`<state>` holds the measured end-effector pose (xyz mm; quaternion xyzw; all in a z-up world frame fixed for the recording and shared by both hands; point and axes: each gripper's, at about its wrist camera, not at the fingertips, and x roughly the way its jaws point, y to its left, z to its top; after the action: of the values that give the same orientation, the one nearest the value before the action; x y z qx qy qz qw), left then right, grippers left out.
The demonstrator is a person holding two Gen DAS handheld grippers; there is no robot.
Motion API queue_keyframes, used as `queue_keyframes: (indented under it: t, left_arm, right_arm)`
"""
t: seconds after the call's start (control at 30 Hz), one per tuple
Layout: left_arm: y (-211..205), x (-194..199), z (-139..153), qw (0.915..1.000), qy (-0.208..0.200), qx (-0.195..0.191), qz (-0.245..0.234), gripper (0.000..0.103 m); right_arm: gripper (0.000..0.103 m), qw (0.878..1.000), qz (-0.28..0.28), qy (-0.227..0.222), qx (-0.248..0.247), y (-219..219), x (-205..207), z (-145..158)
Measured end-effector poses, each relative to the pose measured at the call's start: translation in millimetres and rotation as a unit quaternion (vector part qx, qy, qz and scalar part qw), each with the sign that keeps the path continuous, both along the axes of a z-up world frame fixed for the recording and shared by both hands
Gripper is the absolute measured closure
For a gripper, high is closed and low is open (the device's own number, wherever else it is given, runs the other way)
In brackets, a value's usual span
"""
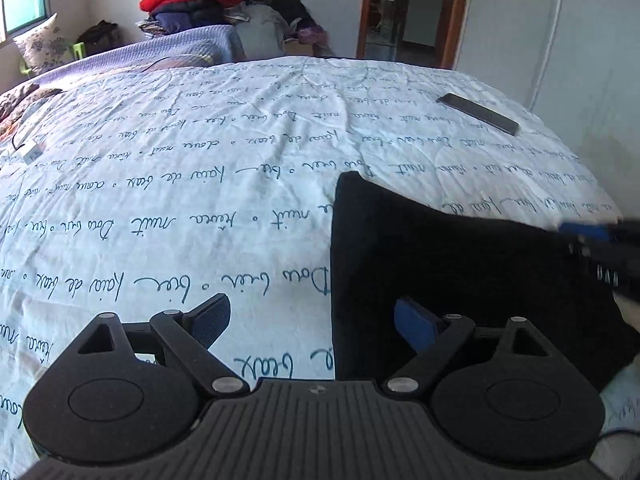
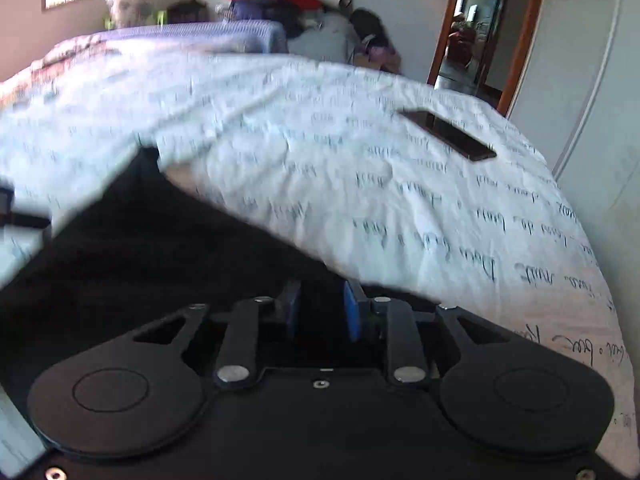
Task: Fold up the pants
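Observation:
The black pants [image 1: 460, 272] lie folded into a compact dark slab on the white bedsheet with blue script [image 1: 200, 160]. My left gripper [image 1: 310, 312] hovers at the slab's left edge, jaws wide apart; one pad is over the bare sheet, the other over the black cloth, and nothing is between them. In the left wrist view my right gripper [image 1: 600, 240] is a blur at the slab's right edge. In the right wrist view the right gripper [image 2: 320, 300] has a narrow gap between its blue pads, low over the pants [image 2: 160, 248], with no cloth pinched.
A dark phone [image 1: 478, 114] [image 2: 446, 134] lies on the sheet [image 2: 360, 180] beyond the pants. At the bed's far end are a purple blanket [image 1: 160, 52] and a pile of clothes [image 1: 188, 0]. A small white item with a cable [image 1: 30, 152] sits at the left.

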<state>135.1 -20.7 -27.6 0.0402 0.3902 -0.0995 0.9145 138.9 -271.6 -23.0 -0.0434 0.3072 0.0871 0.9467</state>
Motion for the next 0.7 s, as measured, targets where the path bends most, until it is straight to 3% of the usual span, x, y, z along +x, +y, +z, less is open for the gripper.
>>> queue_keyframes:
  t: [0.13, 0.2, 0.27, 0.37, 0.43, 0.5, 0.6, 0.7]
  left_arm:
    - [-11.7, -11.3, -14.9, 0.9992, 0.007, 0.021, -0.035, 0.013]
    - [-12.8, -13.8, -24.1, 0.9988, 0.015, 0.034, -0.032, 0.012]
    - [-6.0, -14.9, -29.4, 0.9993, 0.020, 0.024, -0.022, 0.011]
    - [2.8, -13.2, -34.0, 0.9994, 0.029, 0.017, -0.005, 0.012]
    - [7.9, -14.9, -29.7, 0.9996, 0.028, 0.010, -0.004, 0.012]
    - [12.0, -19.5, -23.9, 0.9997, 0.021, 0.008, -0.005, 0.014]
    - [12.6, -21.6, -21.3, 0.9997, 0.013, 0.022, -0.004, 0.013]
    - [9.7, -19.2, -27.2, 0.9995, 0.020, 0.022, -0.009, 0.012]
  right_arm:
    - [0.078, 0.994, 0.100, -0.009, 0.044, 54.4, 22.4, 20.4]
    - [0.079, 0.991, 0.130, 0.020, 0.031, 83.7, 51.5, 10.1]
    - [0.089, 0.984, 0.158, 0.071, 0.035, 104.5, 85.2, -8.5]
    - [0.092, 0.985, 0.144, 0.092, 0.002, 123.8, 121.6, -32.8]
    - [0.092, 0.988, 0.118, 0.092, 0.035, 118.9, 137.0, -33.0]
    - [0.092, 0.990, 0.096, 0.084, 0.059, 108.6, 133.1, -21.6]
    - [0.092, 0.991, 0.114, 0.050, 0.055, 102.2, 99.6, 0.7]
    - [0.091, 0.985, 0.153, 0.073, 0.032, 111.6, 82.3, -4.8]
